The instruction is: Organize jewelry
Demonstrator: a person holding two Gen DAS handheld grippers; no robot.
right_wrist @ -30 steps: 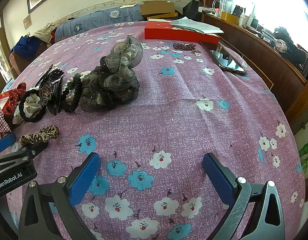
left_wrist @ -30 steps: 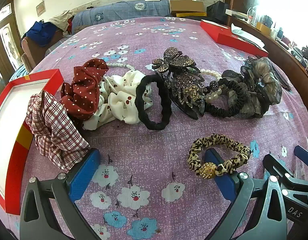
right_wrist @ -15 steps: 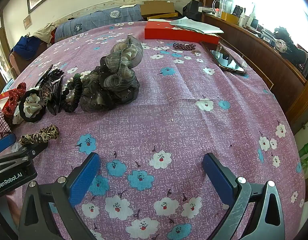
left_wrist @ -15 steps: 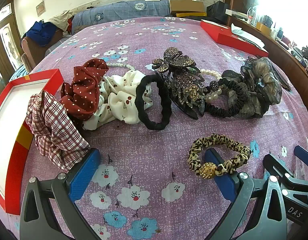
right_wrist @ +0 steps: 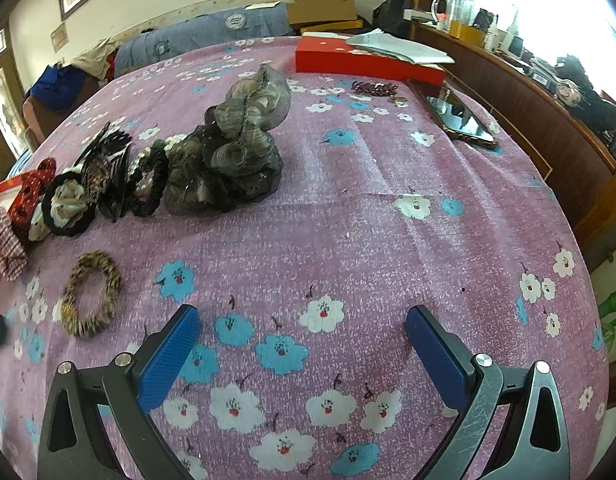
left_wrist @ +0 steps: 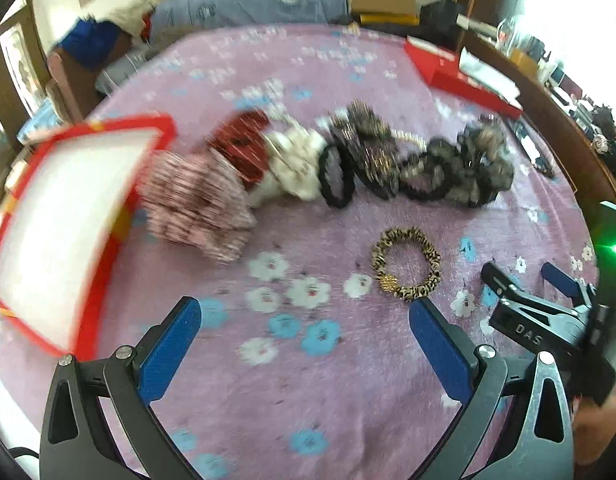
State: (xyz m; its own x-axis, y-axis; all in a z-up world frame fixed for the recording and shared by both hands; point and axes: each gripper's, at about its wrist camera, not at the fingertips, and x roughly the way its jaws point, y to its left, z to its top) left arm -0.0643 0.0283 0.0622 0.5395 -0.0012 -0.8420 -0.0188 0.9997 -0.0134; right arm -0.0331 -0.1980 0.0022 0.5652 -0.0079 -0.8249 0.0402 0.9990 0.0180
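Observation:
A row of hair accessories lies on the purple flowered cloth: a plaid scrunchie (left_wrist: pixel 195 204), a red dotted one (left_wrist: pixel 243 144), a white one (left_wrist: pixel 295 164), a black band (left_wrist: pixel 336 178), a jewelled clip (left_wrist: pixel 368 144) and a grey organza scrunchie (right_wrist: pixel 243 140). A leopard scrunchie (left_wrist: pixel 406 263) lies apart in front, also in the right wrist view (right_wrist: pixel 92 294). A red tray (left_wrist: pixel 87 288) with a white inside sits at the left. My left gripper (left_wrist: pixel 308 344) is open and empty above the cloth. My right gripper (right_wrist: pixel 303 354) is open and empty; it also shows in the left wrist view (left_wrist: pixel 524 276).
A red box (right_wrist: pixel 368 62) with papers on it lies at the far side. A phone (right_wrist: pixel 460 118) and a small beaded piece (right_wrist: pixel 374 88) lie at the right. A wooden ledge (right_wrist: pixel 548 120) borders the right side.
My left gripper has pulled back and up, with motion blur. The leopard scrunchie that sat at its right fingertip now lies farther ahead. The right gripper has hardly moved.

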